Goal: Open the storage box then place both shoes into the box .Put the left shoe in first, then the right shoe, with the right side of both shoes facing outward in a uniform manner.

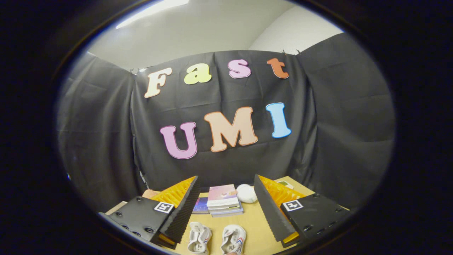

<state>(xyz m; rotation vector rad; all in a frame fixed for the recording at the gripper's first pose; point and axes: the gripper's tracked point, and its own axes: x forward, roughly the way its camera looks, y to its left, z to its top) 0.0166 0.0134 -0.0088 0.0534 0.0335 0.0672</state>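
Two small white shoes lie side by side on the wooden table (254,223), low between my fingers: the left one (199,238) and the right one (233,239), which has red and blue stripes on its side. My gripper (226,207) is held high above the table and is open, with nothing between its fingers (178,212). The shoes are below and just ahead of the fingertips.
A stack of books (223,200) sits beyond the shoes near the black cloth wall, with a darker book (201,206) beside it. A white roundish object (246,193) rests right of the stack. A small item (285,183) lies at the table's far right corner.
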